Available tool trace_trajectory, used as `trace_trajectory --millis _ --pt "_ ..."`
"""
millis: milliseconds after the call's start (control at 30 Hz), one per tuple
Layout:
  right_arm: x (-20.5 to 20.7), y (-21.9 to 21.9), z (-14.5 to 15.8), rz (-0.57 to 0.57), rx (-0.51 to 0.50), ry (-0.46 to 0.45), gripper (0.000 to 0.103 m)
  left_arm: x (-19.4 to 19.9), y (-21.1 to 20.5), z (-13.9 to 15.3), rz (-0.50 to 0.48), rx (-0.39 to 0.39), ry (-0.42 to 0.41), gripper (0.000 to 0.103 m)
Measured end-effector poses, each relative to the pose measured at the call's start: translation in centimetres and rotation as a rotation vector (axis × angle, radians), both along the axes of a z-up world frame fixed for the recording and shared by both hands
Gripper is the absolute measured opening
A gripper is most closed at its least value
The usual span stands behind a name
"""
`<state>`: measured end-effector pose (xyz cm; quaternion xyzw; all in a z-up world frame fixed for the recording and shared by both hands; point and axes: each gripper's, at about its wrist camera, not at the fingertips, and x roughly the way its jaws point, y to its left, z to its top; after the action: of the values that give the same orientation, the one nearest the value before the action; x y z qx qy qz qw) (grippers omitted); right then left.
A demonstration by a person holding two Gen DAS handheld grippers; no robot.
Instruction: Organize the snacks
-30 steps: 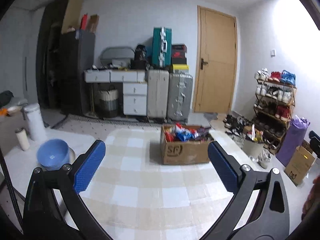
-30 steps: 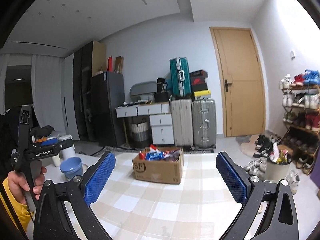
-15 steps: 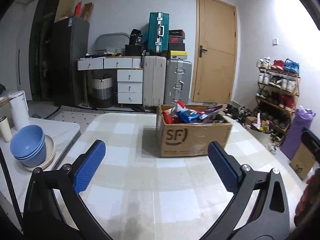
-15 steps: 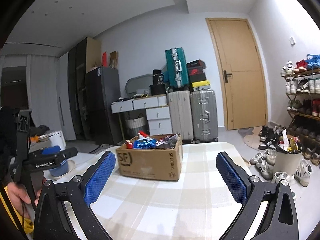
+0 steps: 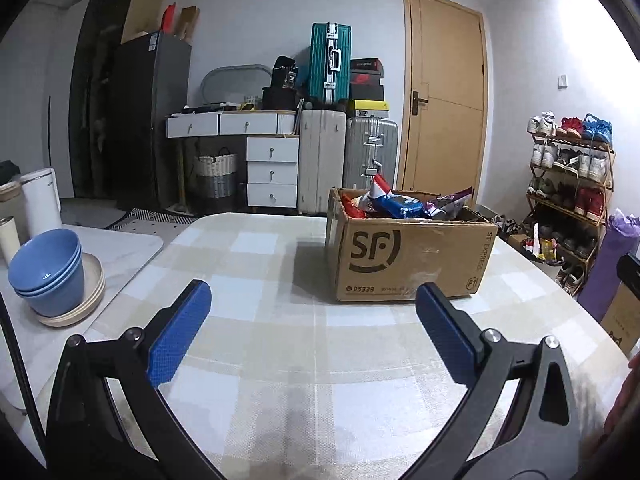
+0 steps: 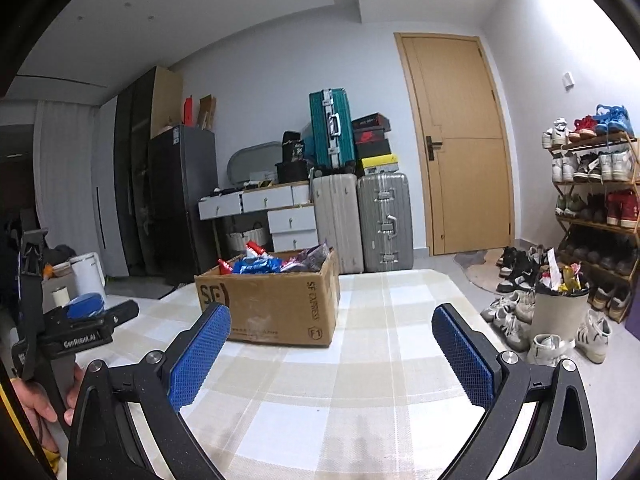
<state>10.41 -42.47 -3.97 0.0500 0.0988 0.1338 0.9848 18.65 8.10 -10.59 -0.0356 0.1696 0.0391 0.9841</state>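
Note:
A brown cardboard box [image 5: 408,260] marked SF stands on the checked tablecloth [image 5: 256,264], filled with snack packets [image 5: 396,204] in red, blue and purple. My left gripper [image 5: 312,328] is open and empty, a short way in front of the box. In the right wrist view the same cardboard box [image 6: 272,304] sits ahead and to the left, snack packets [image 6: 276,262] showing over its rim. My right gripper [image 6: 330,350] is open with nothing between its blue pads. The other hand-held gripper [image 6: 76,332] shows at the left edge, held by a hand [image 6: 36,396].
Stacked blue bowls [image 5: 48,272] on a beige plate and a white canister [image 5: 40,200] stand on a side counter at left. Suitcases [image 5: 348,160], drawers [image 5: 272,172] and a wooden door [image 5: 444,100] line the back wall. A shoe rack [image 6: 596,208] and a bin [image 6: 556,312] stand at right.
Both grippers have dropped lower and moved closer to the box, which now looks larger. Both stay open and empty.

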Motion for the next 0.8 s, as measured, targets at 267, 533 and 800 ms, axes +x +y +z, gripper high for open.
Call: trace_trajectory --millis 267,533,800 --pt "-0.2 -0.7 -0.1 -0.007 0.013 0.006 0.102 -1.1 -0.8 0.4 -0.001 0.042 -0.049 0.102" --pt "-0.5 -0.4 0.0 -0.005 0.001 0.000 0.102 -1.5 -0.7 0.5 0.030 0.043 -0.038 0.102" --pt "-0.9 -0.3 0.0 0.006 -0.010 0.003 0.102 -1.6 -0.6 0.5 0.040 0.044 -0.033 0.102"
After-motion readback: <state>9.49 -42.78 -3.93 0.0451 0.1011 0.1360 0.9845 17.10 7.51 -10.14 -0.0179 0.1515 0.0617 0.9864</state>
